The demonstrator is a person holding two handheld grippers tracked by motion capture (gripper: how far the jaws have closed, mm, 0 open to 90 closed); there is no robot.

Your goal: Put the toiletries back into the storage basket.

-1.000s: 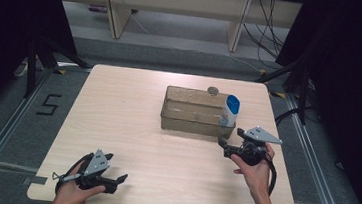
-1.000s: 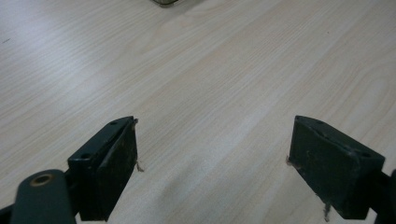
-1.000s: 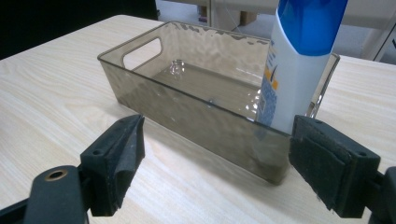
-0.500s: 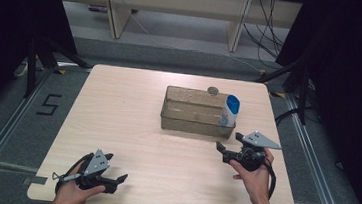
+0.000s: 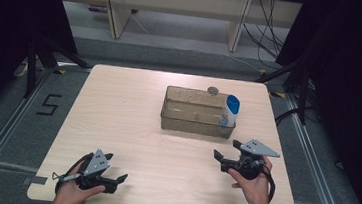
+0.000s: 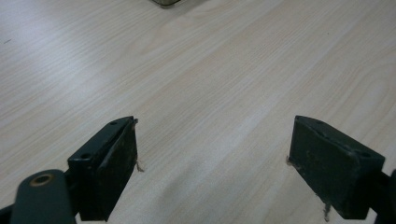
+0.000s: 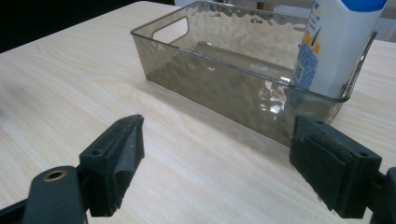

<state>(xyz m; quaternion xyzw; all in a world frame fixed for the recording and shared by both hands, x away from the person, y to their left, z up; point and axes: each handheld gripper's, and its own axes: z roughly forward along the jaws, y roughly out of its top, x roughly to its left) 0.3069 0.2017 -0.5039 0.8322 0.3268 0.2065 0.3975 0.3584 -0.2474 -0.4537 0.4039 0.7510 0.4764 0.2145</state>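
Pale wood table (image 5: 132,122) is taking up the scene, dark floor around it. Nearest, left gripper (image 5: 111,181) is resting at the front edge, jaws apart, nothing between them. Right gripper (image 5: 225,155) is hovering just short of the smoky clear bin (image 5: 192,118), jaws wide and empty, facing it. White bottle with blue cap (image 5: 230,110) is standing upright inside the bin's right end. Judging: approach step for the bottle; next move is calling for lifting over the bin wall and closing on the bottle.
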